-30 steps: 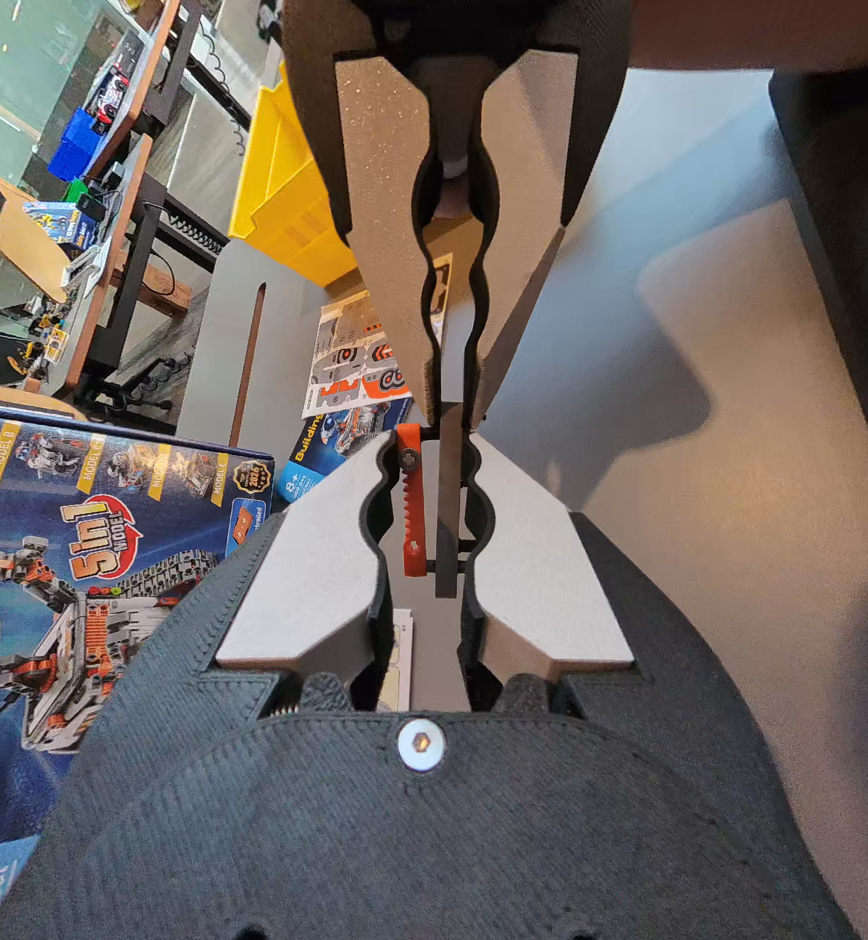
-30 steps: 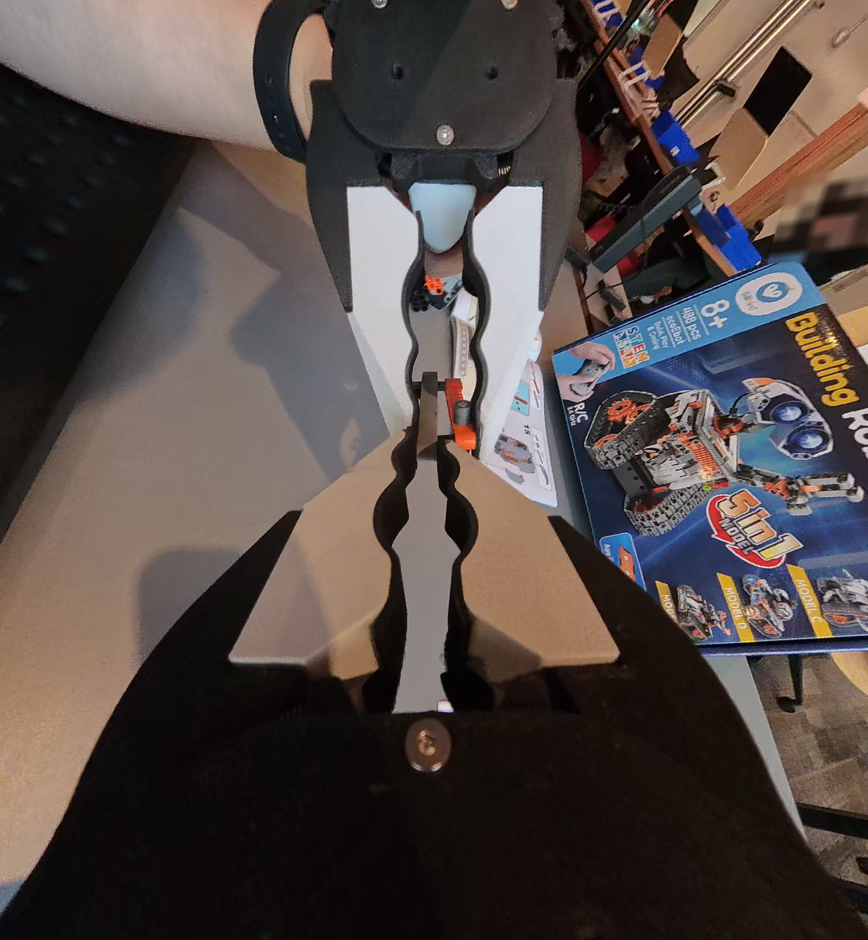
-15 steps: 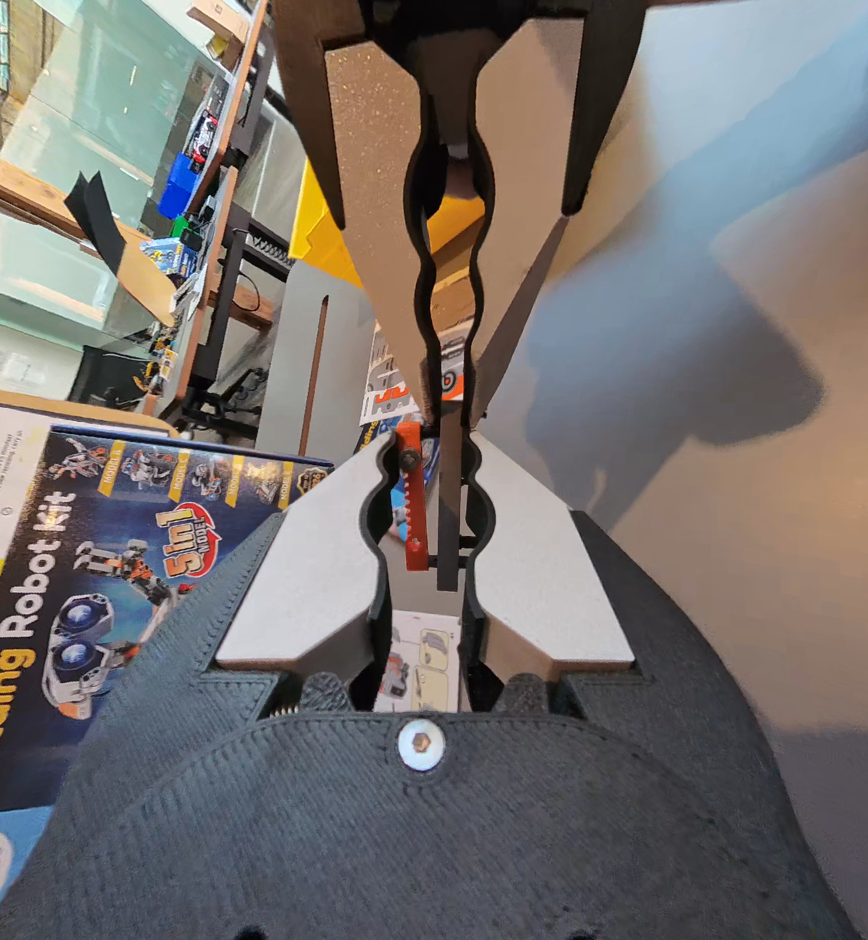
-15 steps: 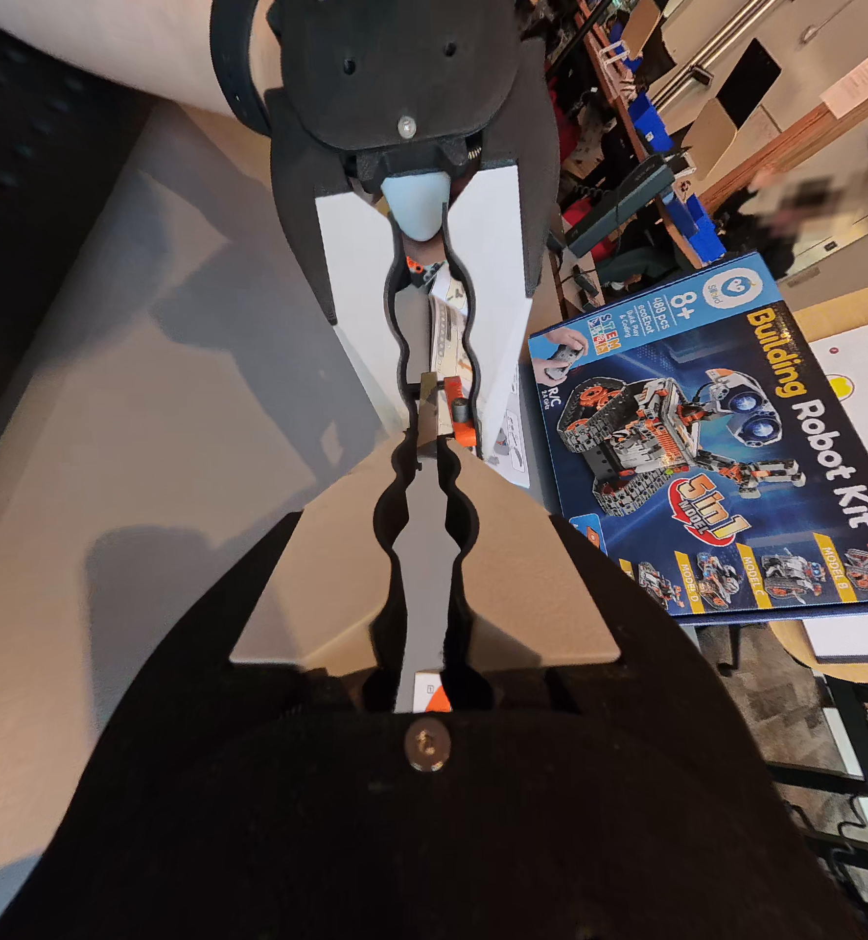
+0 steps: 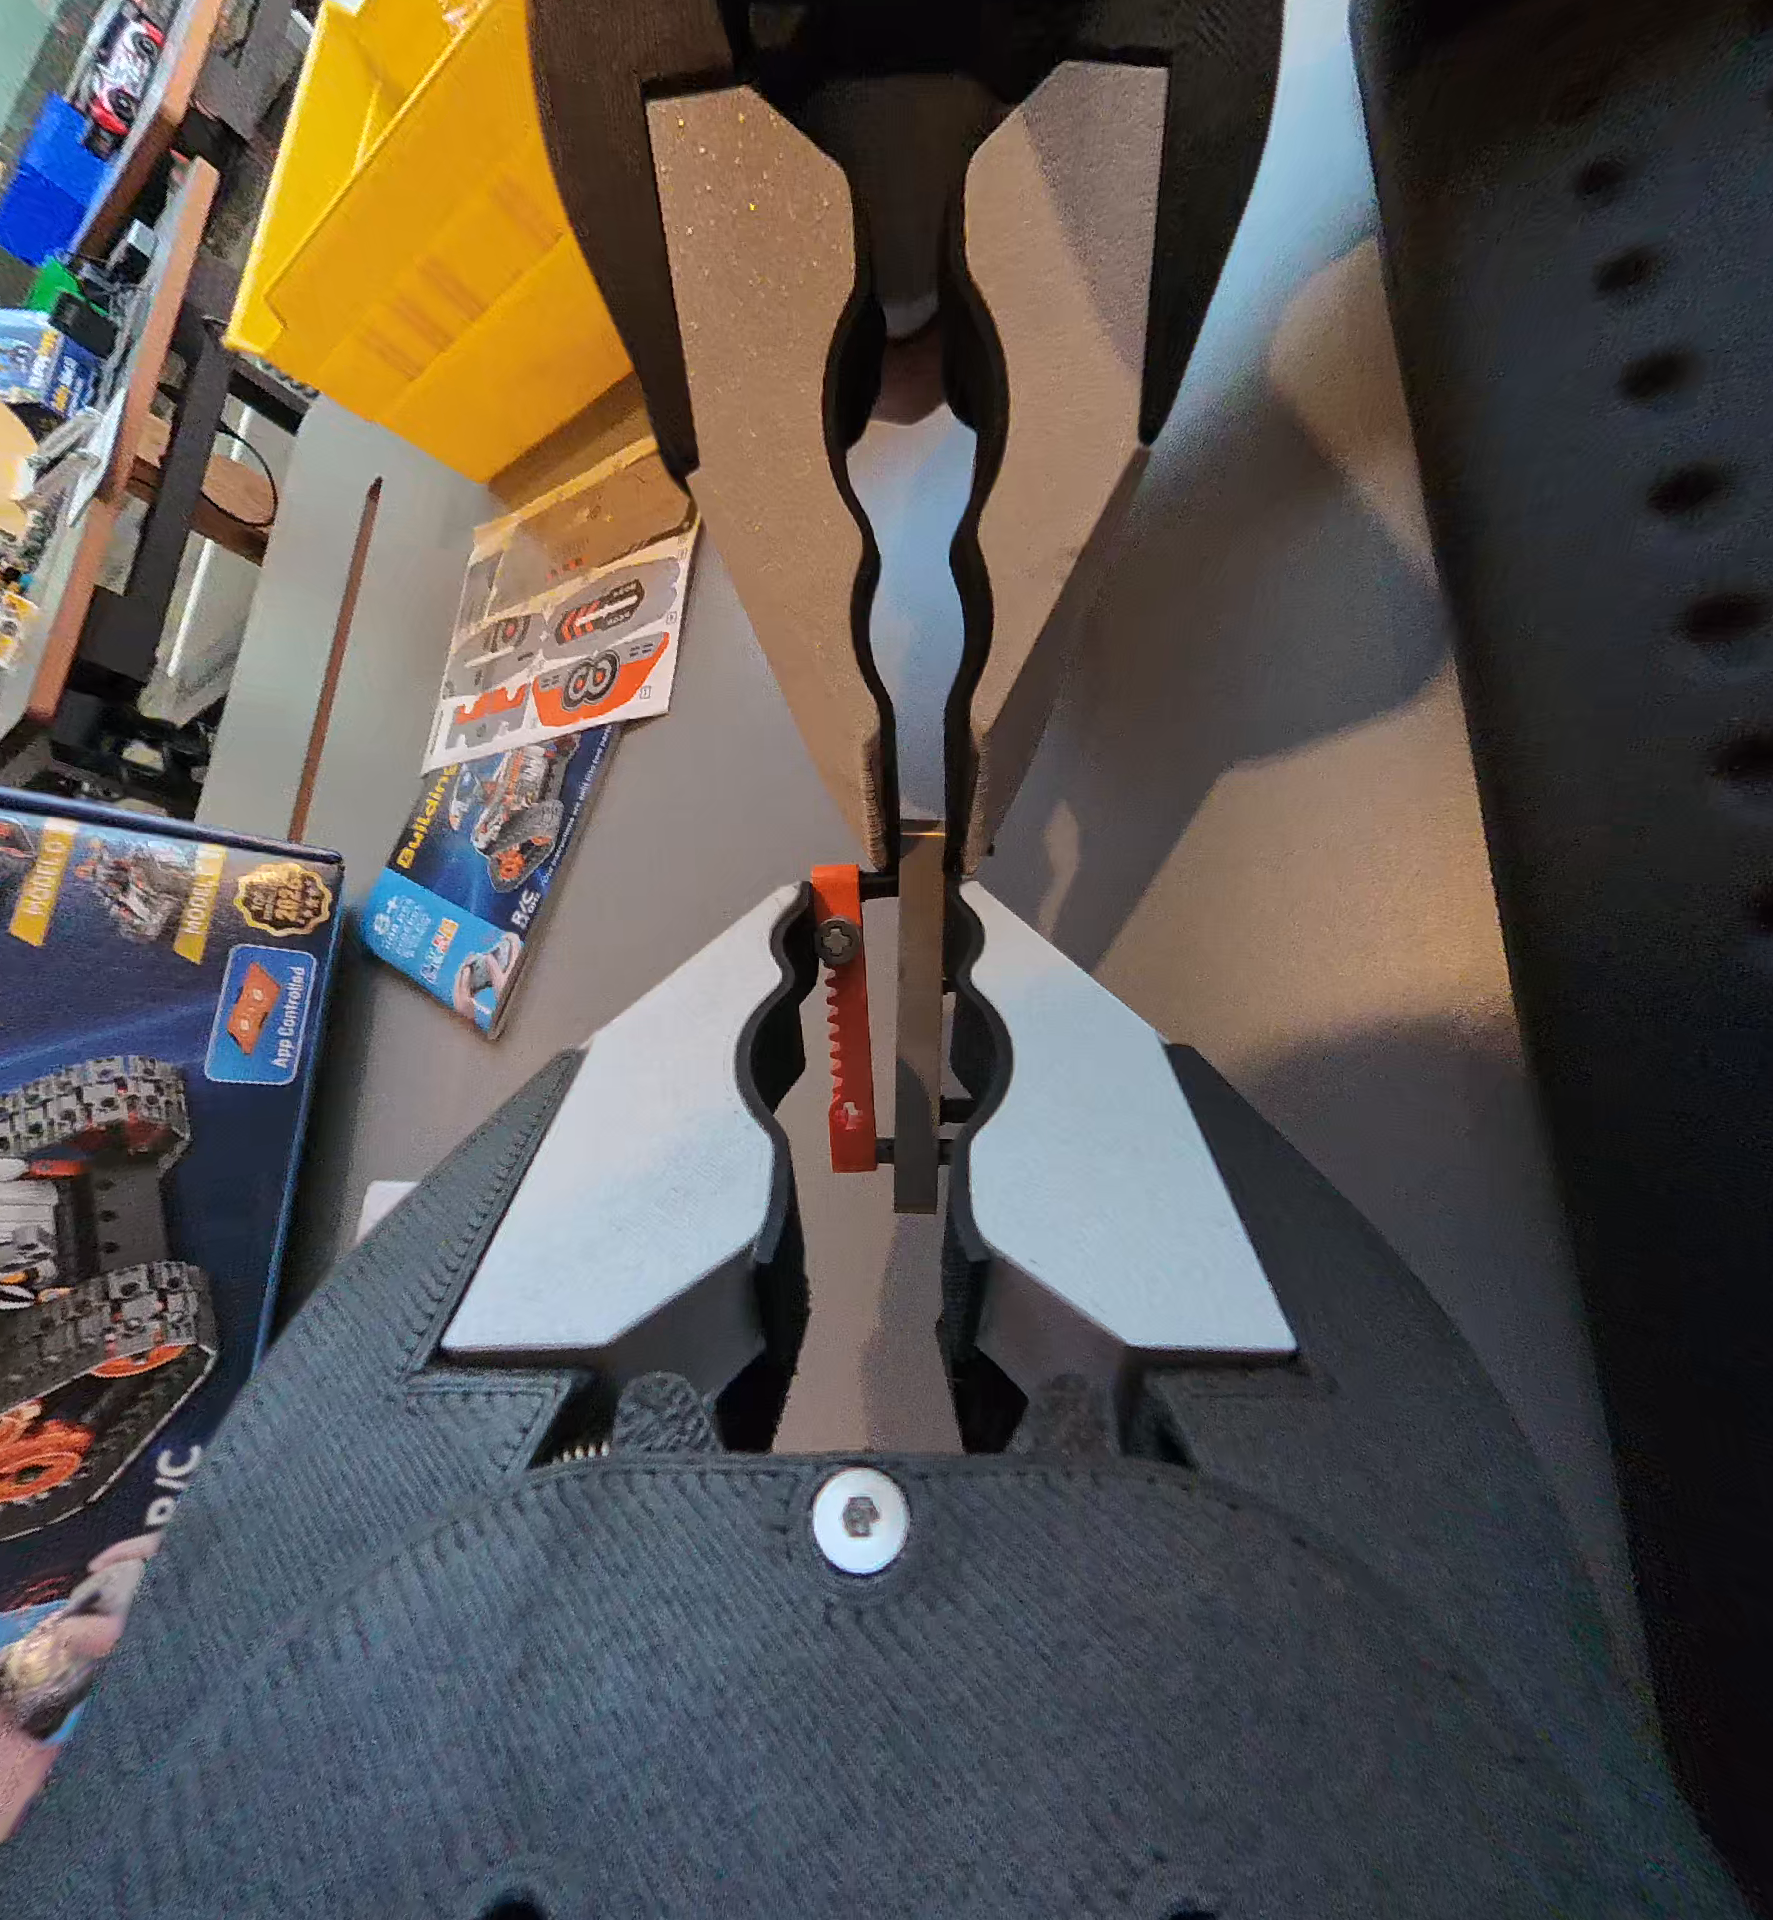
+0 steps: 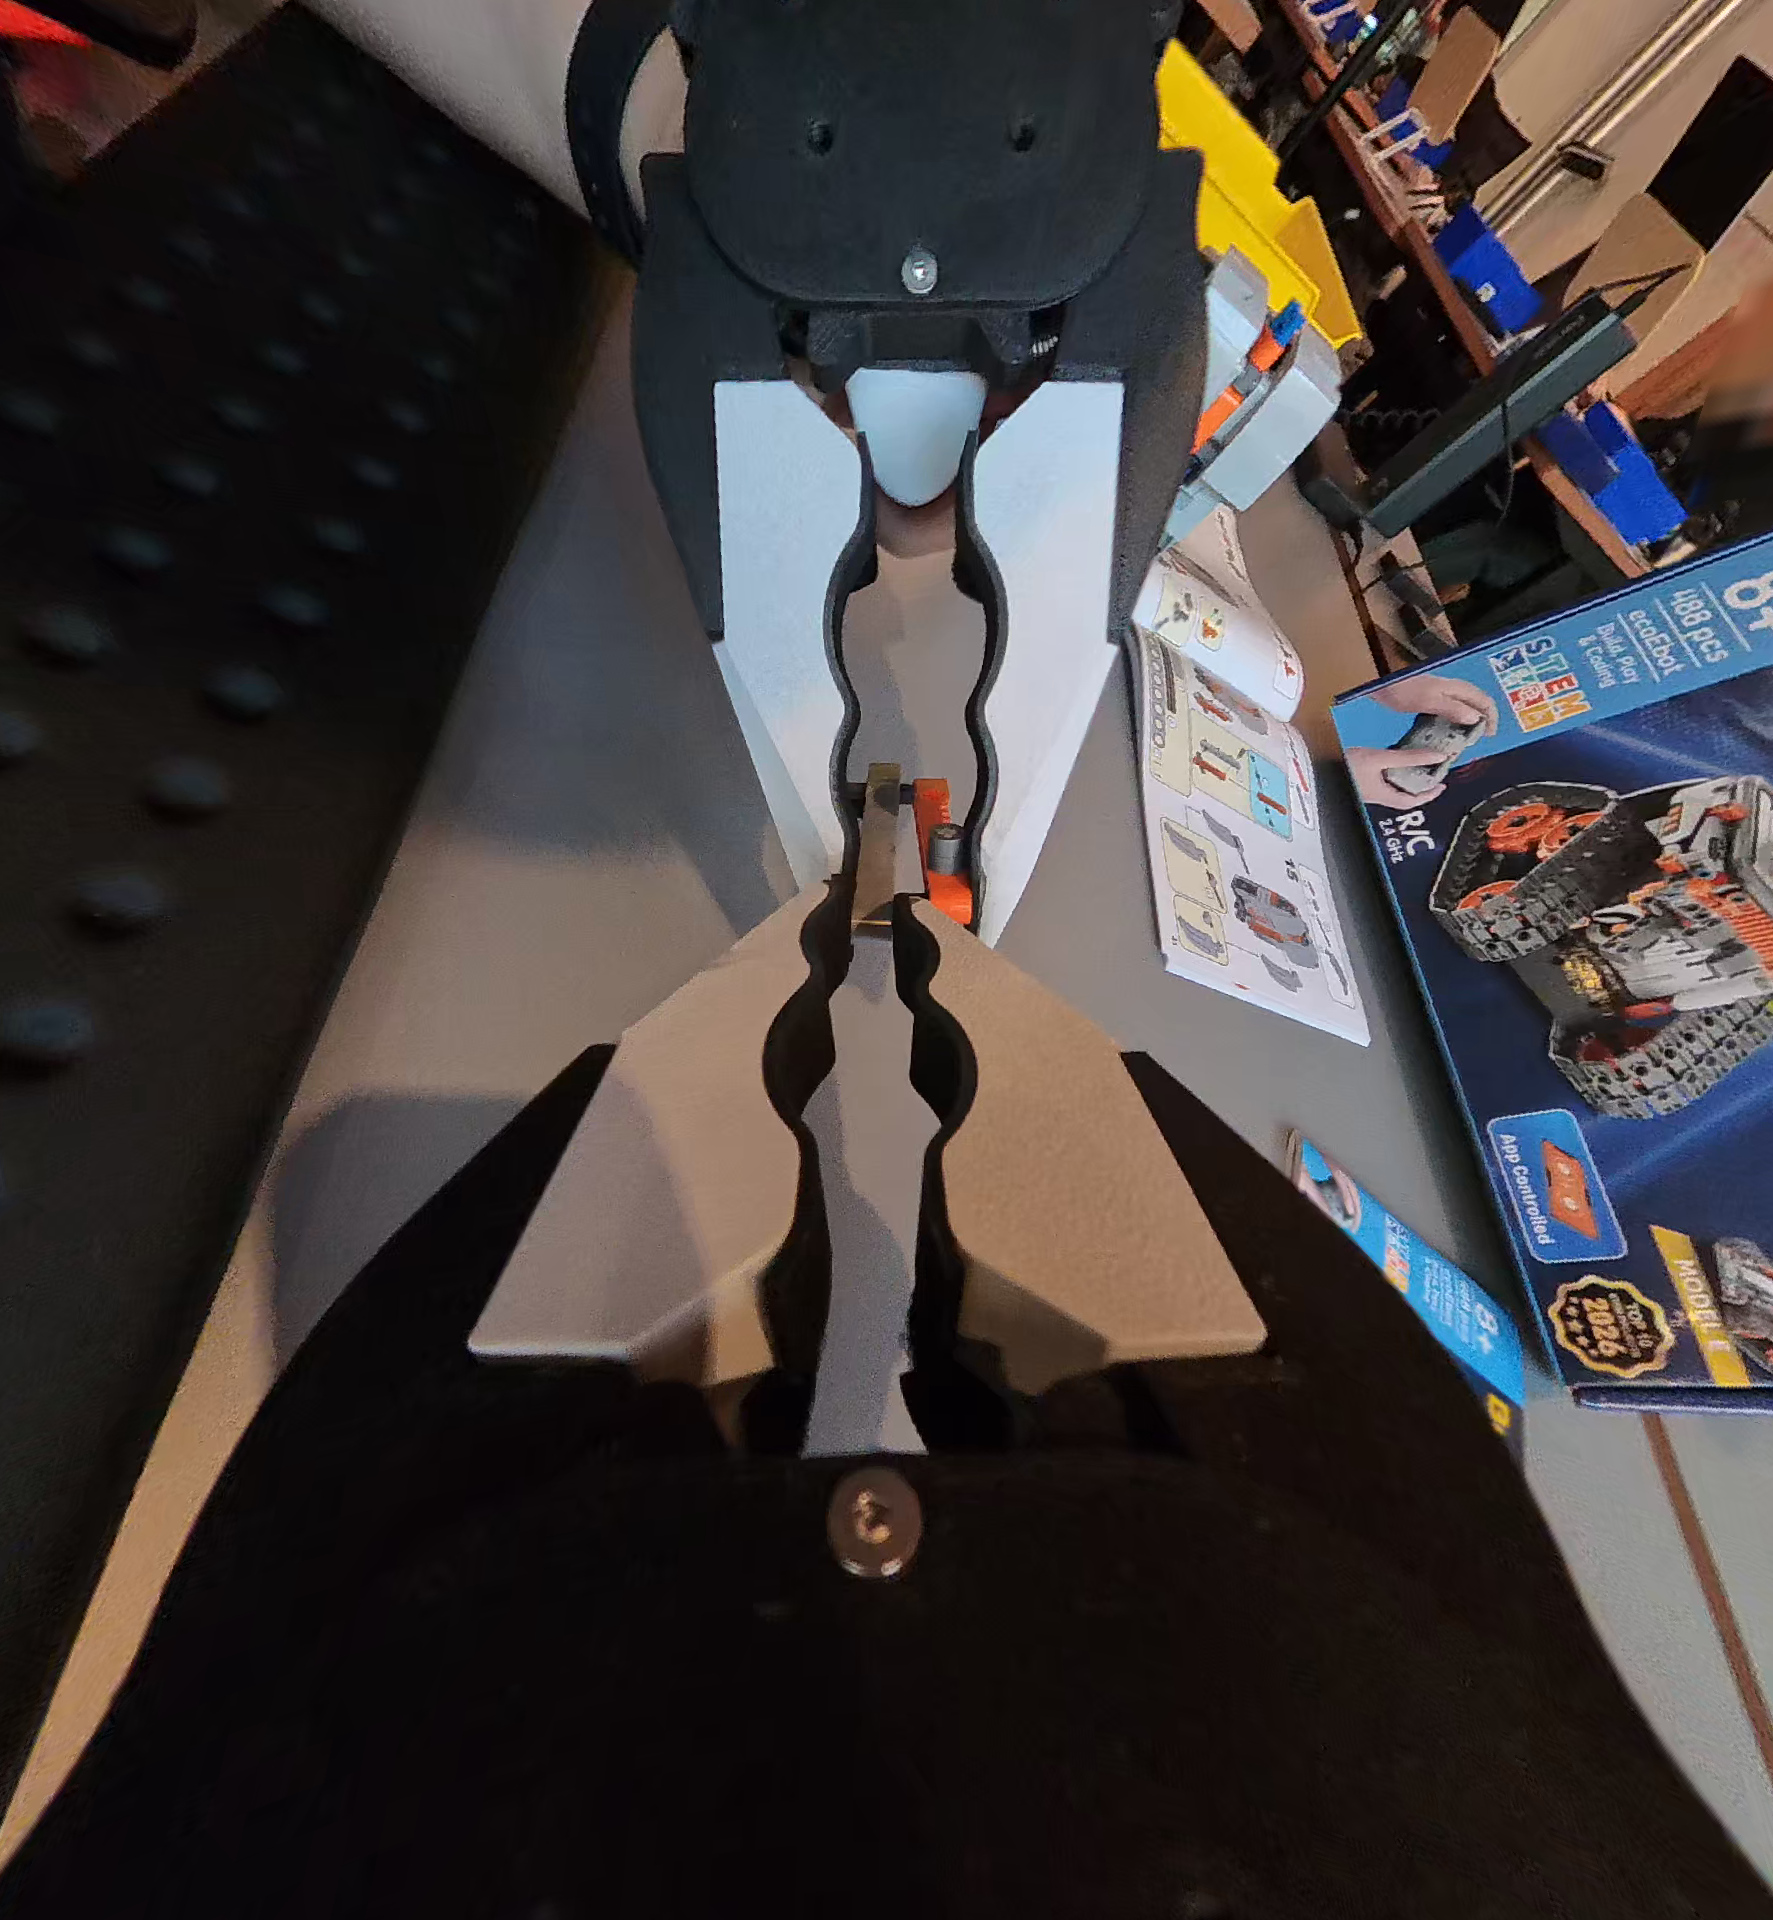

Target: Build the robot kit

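Observation:
A small assembly hangs between my two grippers above the grey table (image 5: 716, 831). It is an orange toothed rack (image 5: 846, 1039) pinned to a flat grey beam (image 5: 918, 1018). My left gripper (image 5: 877, 899) is shut on it, with the rack against its left finger. My right gripper (image 5: 923, 831) comes in from the opposite side, tip to tip, shut on the beam's far end. In the right wrist view my right gripper (image 6: 866, 914) pinches the grey beam (image 6: 877, 842), and the orange rack (image 6: 939, 852) sits between the left gripper's white fingers (image 6: 778, 623).
A blue robot kit box (image 5: 82, 1143) (image 6: 1640, 935) lies beside the grippers, with an open instruction booklet (image 6: 1246, 852), a sticker sheet (image 5: 560, 644) and a small blue booklet (image 5: 487, 883). A yellow bin (image 5: 425, 239) stands beyond. A black perforated surface (image 5: 1640, 831) borders the table. Left and right tips are no more than a few centimetres apart.
Both grippers stay shut on the assembly and have swung together over the table. The box and papers have shifted in both views. The grip looks unchanged.

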